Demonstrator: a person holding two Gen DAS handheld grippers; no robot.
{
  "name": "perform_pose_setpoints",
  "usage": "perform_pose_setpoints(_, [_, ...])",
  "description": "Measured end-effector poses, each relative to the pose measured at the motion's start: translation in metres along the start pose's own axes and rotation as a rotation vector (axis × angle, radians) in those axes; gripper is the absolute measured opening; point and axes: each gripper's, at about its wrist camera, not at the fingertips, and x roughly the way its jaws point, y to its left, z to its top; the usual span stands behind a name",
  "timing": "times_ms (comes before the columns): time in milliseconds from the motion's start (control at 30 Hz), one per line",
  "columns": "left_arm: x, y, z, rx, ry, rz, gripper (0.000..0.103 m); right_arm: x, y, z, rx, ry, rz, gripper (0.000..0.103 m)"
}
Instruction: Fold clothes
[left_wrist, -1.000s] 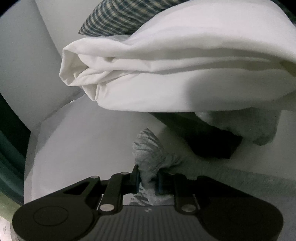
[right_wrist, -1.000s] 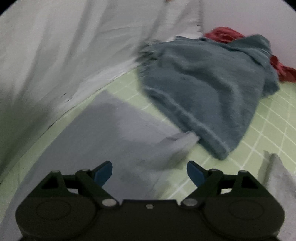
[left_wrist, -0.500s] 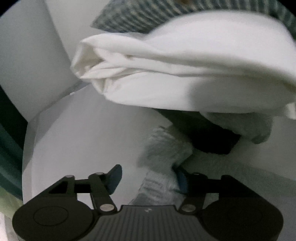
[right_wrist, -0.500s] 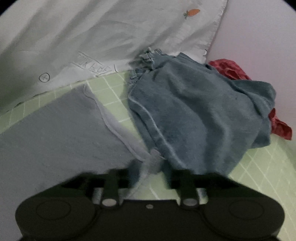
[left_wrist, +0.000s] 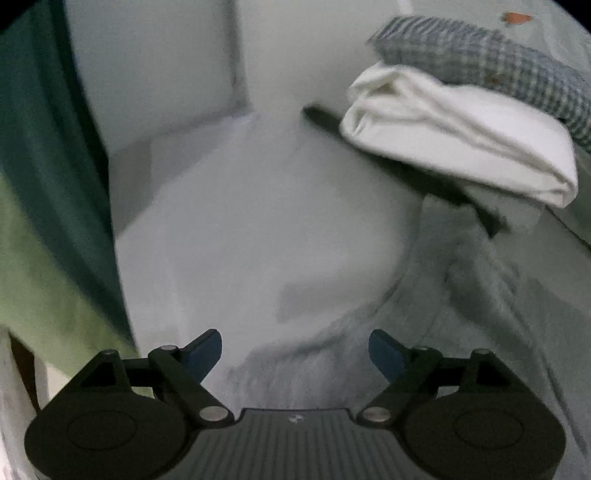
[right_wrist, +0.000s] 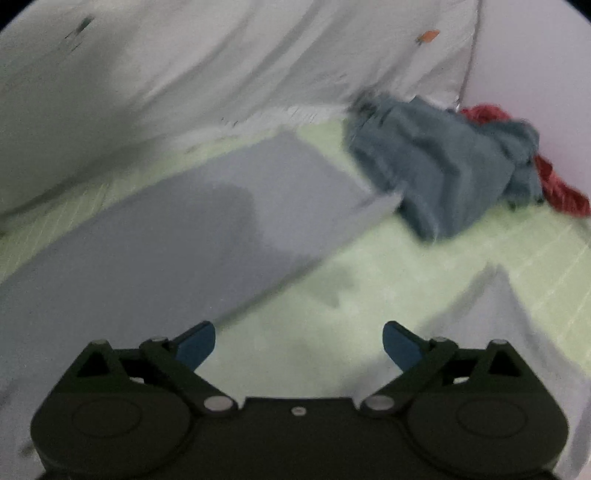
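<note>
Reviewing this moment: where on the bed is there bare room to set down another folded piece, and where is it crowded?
In the right wrist view, bare green checked sheet lies between the flat grey garment, the crumpled blue garment and a pale cloth corner. The far corner is crowded: blue garment against red cloth. The stack, white folded cloth under plaid, fills the left view's upper right.

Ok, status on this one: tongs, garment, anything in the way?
Left tongs and right tongs opening, nothing between them. Grey garment flat on green sheet. Blue towel touching its far corner.

Both the left gripper (left_wrist: 295, 349) and right gripper (right_wrist: 298, 345) share a matte black body, blue fingertip pads (right_wrist: 195, 341), silver pivot screws (left_wrist: 375, 414) and round side housings.
</note>
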Motion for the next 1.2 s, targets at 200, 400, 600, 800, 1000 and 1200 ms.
perform_pose_setpoints(200, [0.014, 0.005, -0.014, 0.096, 0.072, -0.064, 0.087, -0.024, 0.028, -0.043, 0.007, 0.035, 0.038, 0.098])
perform_pose_setpoints(400, [0.016, -0.007, -0.023, 0.24, 0.074, -0.056, 0.063, -0.041, 0.059, -0.057, -0.007, 0.012, 0.062, 0.098])
perform_pose_setpoints(600, [0.007, -0.005, -0.022, 0.259, 0.063, -0.047, 0.018, -0.047, 0.097, -0.073, -0.052, 0.022, 0.088, 0.098])
perform_pose_setpoints(800, [0.004, 0.017, -0.019, 0.254, 0.091, -0.047, 0.019, -0.052, 0.124, -0.088, -0.131, 0.029, 0.111, 0.098])
perform_pose_setpoints(1000, [0.003, 0.021, -0.021, 0.239, 0.094, -0.06, 0.028, -0.054, 0.122, -0.101, -0.129, 0.061, 0.119, 0.098])
perform_pose_setpoints(1200, [-0.008, 0.024, -0.028, 0.195, 0.116, -0.083, 0.054, -0.063, 0.09, -0.106, -0.087, 0.06, 0.111, 0.099])
